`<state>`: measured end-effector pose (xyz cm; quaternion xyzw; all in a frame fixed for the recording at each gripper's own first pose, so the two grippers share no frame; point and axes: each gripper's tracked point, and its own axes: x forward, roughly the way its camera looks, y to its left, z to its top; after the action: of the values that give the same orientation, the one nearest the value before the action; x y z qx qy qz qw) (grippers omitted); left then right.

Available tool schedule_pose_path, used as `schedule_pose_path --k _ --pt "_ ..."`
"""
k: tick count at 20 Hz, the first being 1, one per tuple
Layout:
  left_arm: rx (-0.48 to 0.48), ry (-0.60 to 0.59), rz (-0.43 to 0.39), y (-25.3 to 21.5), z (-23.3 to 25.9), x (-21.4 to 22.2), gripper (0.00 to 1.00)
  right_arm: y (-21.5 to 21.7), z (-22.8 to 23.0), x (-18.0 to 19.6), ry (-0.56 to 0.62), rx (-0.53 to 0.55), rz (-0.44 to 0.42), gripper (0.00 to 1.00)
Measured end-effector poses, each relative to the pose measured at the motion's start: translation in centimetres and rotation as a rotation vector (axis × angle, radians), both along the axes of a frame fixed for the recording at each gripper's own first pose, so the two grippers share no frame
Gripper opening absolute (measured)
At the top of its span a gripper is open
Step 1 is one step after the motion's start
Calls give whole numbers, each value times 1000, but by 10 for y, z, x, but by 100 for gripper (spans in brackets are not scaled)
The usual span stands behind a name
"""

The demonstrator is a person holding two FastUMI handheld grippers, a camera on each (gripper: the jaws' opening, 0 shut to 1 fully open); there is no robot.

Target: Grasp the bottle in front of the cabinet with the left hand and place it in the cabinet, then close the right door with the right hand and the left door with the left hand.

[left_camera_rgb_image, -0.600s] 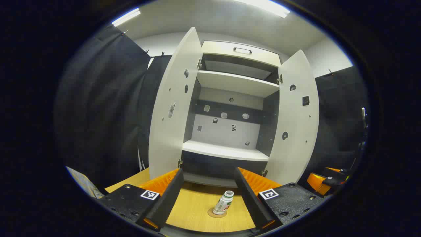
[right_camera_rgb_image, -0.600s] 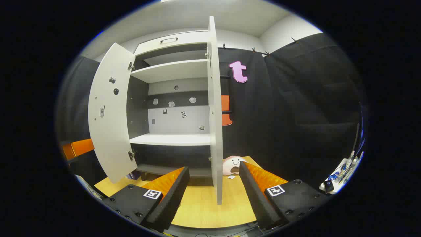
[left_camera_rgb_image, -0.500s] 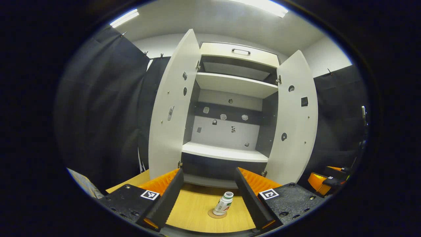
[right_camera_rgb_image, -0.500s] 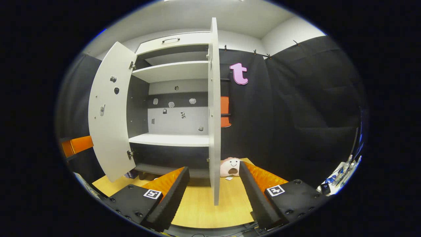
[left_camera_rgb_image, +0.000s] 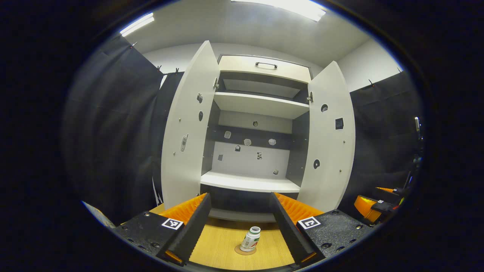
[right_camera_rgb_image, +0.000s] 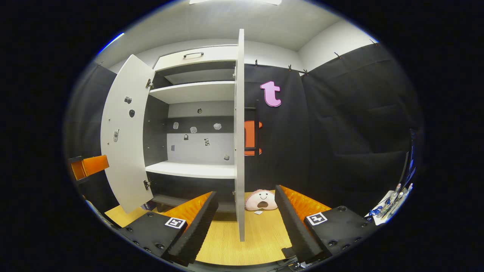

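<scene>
- We held the left gripper [left_camera_rgb_image: 239,226] low over the wooden table [left_camera_rgb_image: 223,245], its jaws spread wide and holding nothing.
- The bottle [left_camera_rgb_image: 251,239] stood upright between the two fingers in the left gripper view, farther off and touching neither, on a small round mat [left_camera_rgb_image: 244,251] just in front of the cabinet [left_camera_rgb_image: 249,181].
- Beyond it the cabinet stood with both doors swung out: the left door [left_camera_rgb_image: 187,128] and the right door [left_camera_rgb_image: 329,139] flanked the shelves, and the lower shelf [left_camera_rgb_image: 249,182] lay bare.
- Small stickers [left_camera_rgb_image: 247,142] dotted the cabinet's back panel and the insides of the doors.
- At the far right edge of the left gripper view we saw the right gripper [left_camera_rgb_image: 372,207], well apart from the bottle.
- In the right gripper view, our right gripper [right_camera_rgb_image: 245,223] was likewise wide apart and gripped nothing.
- The right door [right_camera_rgb_image: 239,143] stood edge-on between its fingers, farther off.
- A pink plush toy [right_camera_rgb_image: 261,200] sat on the table just right of that door, by the black cloth wall [right_camera_rgb_image: 340,132].
</scene>
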<state>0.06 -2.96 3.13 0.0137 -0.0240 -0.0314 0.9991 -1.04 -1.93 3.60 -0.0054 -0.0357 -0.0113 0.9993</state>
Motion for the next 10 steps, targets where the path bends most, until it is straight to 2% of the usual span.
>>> schedule_pose_path --k 1,9,10 --pt "0 1 -3 0 0 0 95 1 1 0 -1 0 2 92" --pt "6 17 0 5 -8 3 95 10 -3 3 12 -12 16 92" --pt "7 19 -3 5 -9 5 92 11 -4 4 16 -9 17 92"
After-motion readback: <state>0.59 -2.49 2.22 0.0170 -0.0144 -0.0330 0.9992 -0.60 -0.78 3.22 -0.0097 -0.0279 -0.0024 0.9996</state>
